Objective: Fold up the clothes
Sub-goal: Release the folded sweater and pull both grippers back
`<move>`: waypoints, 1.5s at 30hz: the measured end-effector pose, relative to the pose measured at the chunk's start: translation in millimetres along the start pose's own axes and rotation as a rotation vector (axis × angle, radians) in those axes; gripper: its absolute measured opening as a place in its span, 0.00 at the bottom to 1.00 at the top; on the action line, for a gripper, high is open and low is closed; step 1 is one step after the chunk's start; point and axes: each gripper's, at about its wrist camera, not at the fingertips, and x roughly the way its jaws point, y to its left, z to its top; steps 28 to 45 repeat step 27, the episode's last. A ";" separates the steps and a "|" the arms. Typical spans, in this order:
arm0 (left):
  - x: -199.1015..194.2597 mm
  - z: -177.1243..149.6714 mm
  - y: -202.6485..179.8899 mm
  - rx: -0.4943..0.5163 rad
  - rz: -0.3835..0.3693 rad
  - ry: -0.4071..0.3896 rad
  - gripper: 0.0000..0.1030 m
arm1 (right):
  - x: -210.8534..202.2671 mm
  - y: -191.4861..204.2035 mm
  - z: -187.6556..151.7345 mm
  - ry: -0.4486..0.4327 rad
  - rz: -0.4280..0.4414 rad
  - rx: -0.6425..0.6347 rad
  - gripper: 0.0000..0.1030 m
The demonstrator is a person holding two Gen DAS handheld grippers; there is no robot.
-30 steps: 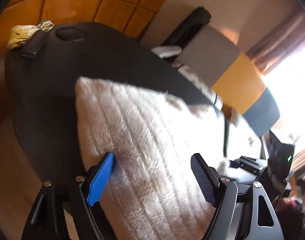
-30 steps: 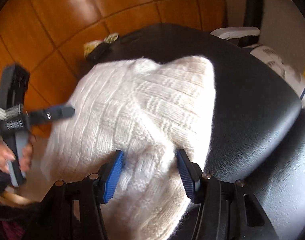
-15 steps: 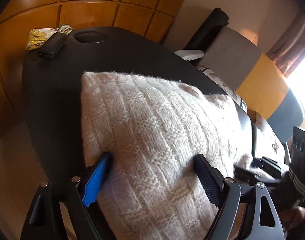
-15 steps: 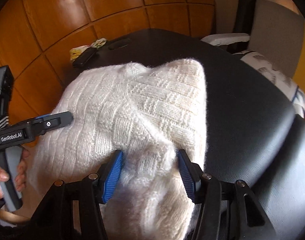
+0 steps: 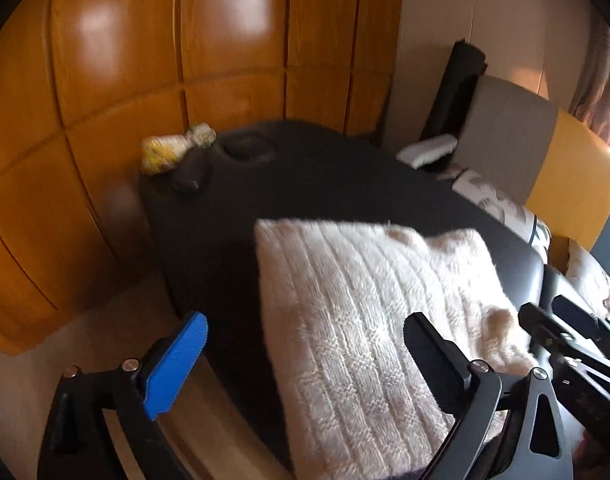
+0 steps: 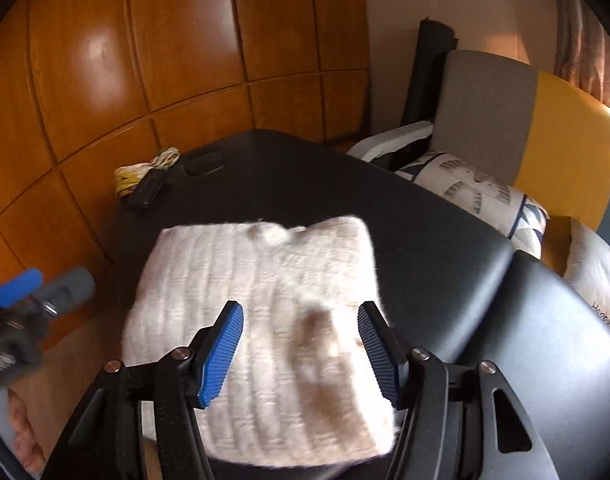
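The white knitted sweater is lying folded on the black padded table, near its front edge. The left gripper is opening wide; its pads are standing clear of the knit and gripping nothing. The right gripper is also opening above the sweater, apparently not pressing it, though motion blur is limiting certainty.

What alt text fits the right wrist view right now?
A folded white sweater lies on a black table, with the right gripper above it, its jaws opening and holding nothing. The left gripper shows at the left edge.
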 end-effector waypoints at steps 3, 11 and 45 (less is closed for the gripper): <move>-22.7 7.7 1.4 -0.034 -0.021 -0.069 0.97 | -0.4 11.3 -0.8 0.004 0.016 -0.026 0.59; -60.4 24.0 -1.7 0.051 0.040 -0.160 0.97 | 5.2 24.9 -4.3 0.036 0.053 -0.062 0.59; -63.9 24.6 7.7 0.039 -0.013 -0.143 0.97 | 17.4 23.0 -11.5 0.074 0.035 -0.079 0.59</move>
